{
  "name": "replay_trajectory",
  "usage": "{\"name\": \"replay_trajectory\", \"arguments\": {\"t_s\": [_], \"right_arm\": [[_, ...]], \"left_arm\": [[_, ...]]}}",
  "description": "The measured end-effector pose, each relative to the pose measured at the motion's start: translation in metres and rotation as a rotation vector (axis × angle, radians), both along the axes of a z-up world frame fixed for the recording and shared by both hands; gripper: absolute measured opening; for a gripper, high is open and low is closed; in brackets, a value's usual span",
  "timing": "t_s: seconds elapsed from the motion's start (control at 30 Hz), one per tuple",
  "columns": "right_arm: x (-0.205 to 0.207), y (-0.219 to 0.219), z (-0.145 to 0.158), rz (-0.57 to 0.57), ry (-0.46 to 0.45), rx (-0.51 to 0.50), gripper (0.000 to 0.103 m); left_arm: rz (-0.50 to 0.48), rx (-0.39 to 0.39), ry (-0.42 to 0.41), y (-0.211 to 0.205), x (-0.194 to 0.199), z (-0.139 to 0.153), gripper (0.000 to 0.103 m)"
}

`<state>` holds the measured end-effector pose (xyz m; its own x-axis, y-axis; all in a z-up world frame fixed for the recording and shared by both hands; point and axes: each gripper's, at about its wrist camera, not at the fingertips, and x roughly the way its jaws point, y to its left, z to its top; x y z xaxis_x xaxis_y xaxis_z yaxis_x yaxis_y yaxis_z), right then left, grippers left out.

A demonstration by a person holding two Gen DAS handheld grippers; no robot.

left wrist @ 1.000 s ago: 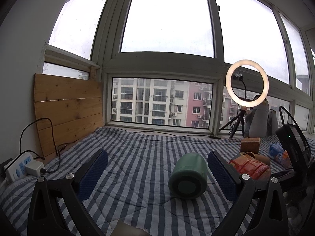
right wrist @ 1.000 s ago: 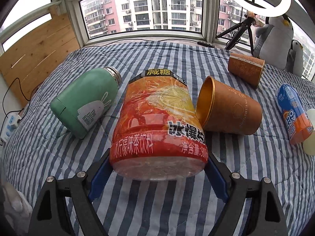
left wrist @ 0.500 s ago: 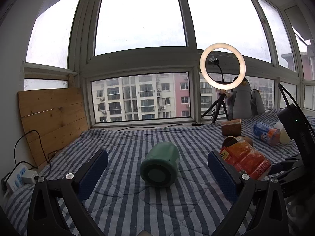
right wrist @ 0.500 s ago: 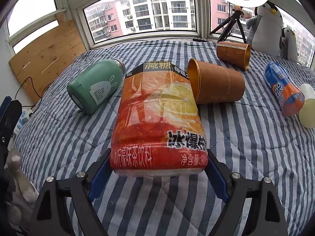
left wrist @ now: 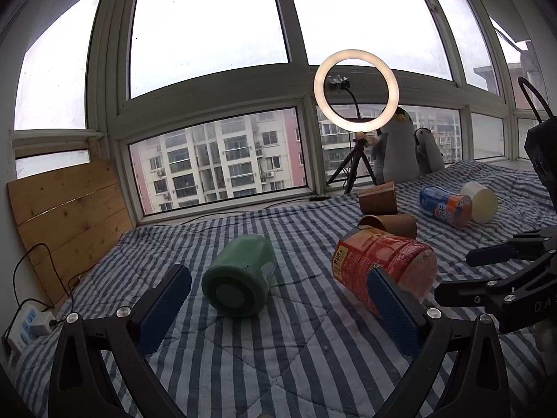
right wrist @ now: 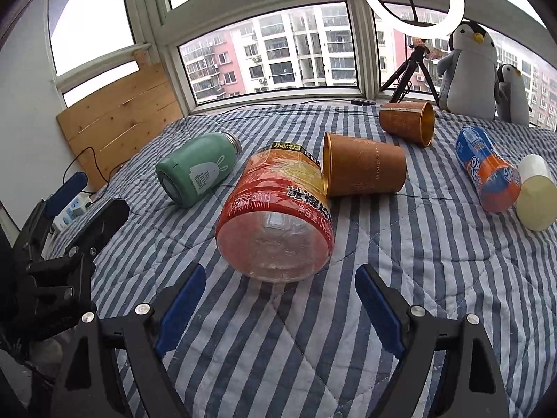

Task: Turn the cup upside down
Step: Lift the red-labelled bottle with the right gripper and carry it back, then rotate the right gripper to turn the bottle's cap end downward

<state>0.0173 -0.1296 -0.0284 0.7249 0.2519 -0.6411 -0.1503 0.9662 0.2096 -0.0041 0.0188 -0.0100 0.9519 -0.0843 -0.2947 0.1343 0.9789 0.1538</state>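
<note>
A green flask (left wrist: 240, 280) (right wrist: 196, 167) lies on its side on the striped bedcover, base toward my left gripper (left wrist: 278, 308), which is open and empty just short of it. An orange-red cut bottle cup (right wrist: 278, 216) (left wrist: 381, 266) lies on its side, clear base toward my right gripper (right wrist: 280, 308), which is open and empty a little in front of it. Two brown paper cups lie on their sides: one (right wrist: 363, 169) (left wrist: 390, 224) touches the bottle cup, the other (right wrist: 407, 122) (left wrist: 377, 196) lies farther back.
A blue-orange bottle (right wrist: 489, 170) and a cream cup (right wrist: 536, 191) lie at the right. Penguin toys (right wrist: 468, 69) and a ring light on a tripod (right wrist: 410, 7) stand by the window. A wooden board (right wrist: 122, 111) and a power strip (left wrist: 26, 324) are at the left.
My right gripper has drawn back from the orange-red cup, which now lies free in front of the open jaws. My left gripper has swung left and nearer, so the green flask sits left of centre.
</note>
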Motion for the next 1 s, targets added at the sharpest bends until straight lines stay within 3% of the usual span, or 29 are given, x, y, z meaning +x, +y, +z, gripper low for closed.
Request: {"name": "replay_trajectory", "arguments": {"t_s": [0.27,0.43,0.8,0.93,1.0], "right_arm": [[-0.017,-0.035,0.006,-0.04,-0.123,-0.001,0.085],[-0.014,-0.042,0.004,-0.014,-0.142,-0.01,0.085],[0.005,-0.054,-0.001,0.035,-0.112,0.035,0.083],[0.016,-0.052,-0.002,0.078,-0.085,0.039,0.067],[0.021,-0.049,-0.003,0.1,-0.077,0.044,0.064]], "left_arm": [[-0.054,0.011,0.02,-0.038,-0.004,-0.003,0.102],[-0.092,0.003,0.074,-0.054,0.004,-0.006,0.102],[-0.095,0.035,0.101,-0.061,0.014,-0.01,0.102],[-0.114,0.044,0.14,-0.063,0.023,-0.014,0.102],[-0.124,0.041,0.161,-0.062,0.029,-0.015,0.101]]}}
